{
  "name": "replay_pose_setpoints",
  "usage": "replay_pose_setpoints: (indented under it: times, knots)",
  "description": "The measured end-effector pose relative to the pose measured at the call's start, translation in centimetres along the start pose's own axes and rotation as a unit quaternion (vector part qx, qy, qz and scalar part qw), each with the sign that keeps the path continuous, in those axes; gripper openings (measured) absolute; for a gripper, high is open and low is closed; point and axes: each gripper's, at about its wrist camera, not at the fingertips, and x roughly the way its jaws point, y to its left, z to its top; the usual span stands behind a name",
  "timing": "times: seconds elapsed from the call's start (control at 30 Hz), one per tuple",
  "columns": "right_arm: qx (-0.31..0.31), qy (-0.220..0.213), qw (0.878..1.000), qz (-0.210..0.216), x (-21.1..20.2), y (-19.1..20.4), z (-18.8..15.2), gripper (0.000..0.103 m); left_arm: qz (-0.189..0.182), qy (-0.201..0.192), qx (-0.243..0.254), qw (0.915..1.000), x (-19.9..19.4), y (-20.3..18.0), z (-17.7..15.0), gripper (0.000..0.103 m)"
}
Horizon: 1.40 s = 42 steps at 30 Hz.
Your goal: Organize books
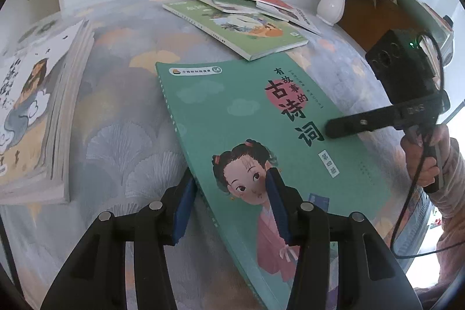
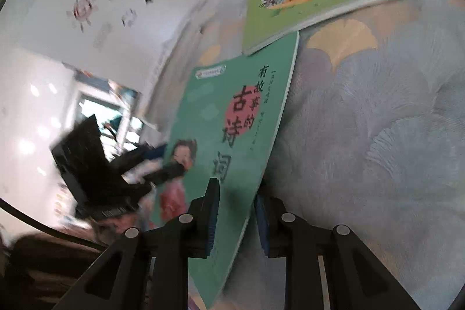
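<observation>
Both hand-held grippers — left (image 1: 229, 205), right (image 2: 237, 215) — seemingly clamp the teal book (image 1: 261, 135); blurred

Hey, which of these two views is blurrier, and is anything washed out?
Right wrist view: motion smear on the left tool and the wall doodles; the teal book title stays readable; bright window patch at left. Left wrist view: mostly sharp, slight smear on the book stack; fisheye bends the edges in both.
</observation>
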Motion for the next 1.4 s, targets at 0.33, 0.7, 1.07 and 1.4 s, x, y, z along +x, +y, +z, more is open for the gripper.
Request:
replay_pose_setpoints:
  times: [0.33,0.7,1.07,1.4]
  knots:
    - [-0.038,-0.012,0.997,-0.062,1.2,4.5,-1.2,0.015,-0.016,-0.035,-0.034,0.9987,-2.2,0.4,0.6,0.043]
    - [-0.069,-0.018,0.995,-0.065,0.5,8.0,-1.6,0.015,-0.014,-0.063,-0.038,0.9972,-4.3,1.1,1.2,0.043]
    - [-0.089,-0.038,0.992,-0.082,-0.5,11.7,0.0,0.015,-0.016,-0.077,-0.034,0.9963,-6.0,1.7,2.6,0.043]
    - [-0.111,-0.05,0.989,-0.083,-1.7,14.5,2.2,0.015,-0.01,-0.085,-0.041,0.9955,-7.7,3.2,5.1,0.043]
